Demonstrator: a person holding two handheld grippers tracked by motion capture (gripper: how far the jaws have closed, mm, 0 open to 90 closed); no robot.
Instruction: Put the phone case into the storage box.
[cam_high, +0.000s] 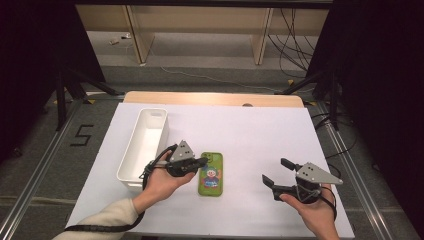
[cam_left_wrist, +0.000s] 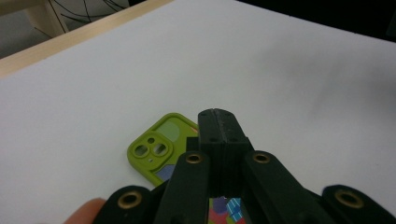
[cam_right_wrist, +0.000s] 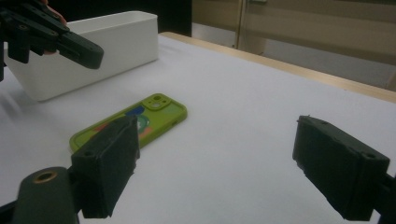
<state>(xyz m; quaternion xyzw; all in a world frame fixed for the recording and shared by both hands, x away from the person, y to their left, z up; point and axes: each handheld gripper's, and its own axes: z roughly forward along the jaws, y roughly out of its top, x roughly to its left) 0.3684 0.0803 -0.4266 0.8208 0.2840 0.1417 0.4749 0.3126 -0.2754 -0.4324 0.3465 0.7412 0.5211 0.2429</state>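
A green phone case (cam_high: 211, 174) with a cartoon figure lies flat on the white table cover, camera end pointing away from the person. My left gripper (cam_high: 204, 161) hovers at the case's left edge near that far end, its two black jaws pressed together with nothing between them. In the left gripper view the shut left gripper (cam_left_wrist: 218, 123) sits just over the case (cam_left_wrist: 154, 149). My right gripper (cam_high: 275, 170) stays well to the right of the case, wide open and empty. The right gripper view shows the case (cam_right_wrist: 140, 119) beyond the open right gripper (cam_right_wrist: 215, 158), with the left gripper (cam_right_wrist: 88, 53) above it.
A long white bin (cam_high: 145, 142) stands left of the case, close behind my left hand; it is also in the right gripper view (cam_right_wrist: 93, 46). The white table cover (cam_high: 250, 130) spreads between and beyond the grippers. A wooden edge (cam_high: 215, 98) runs along the far side.
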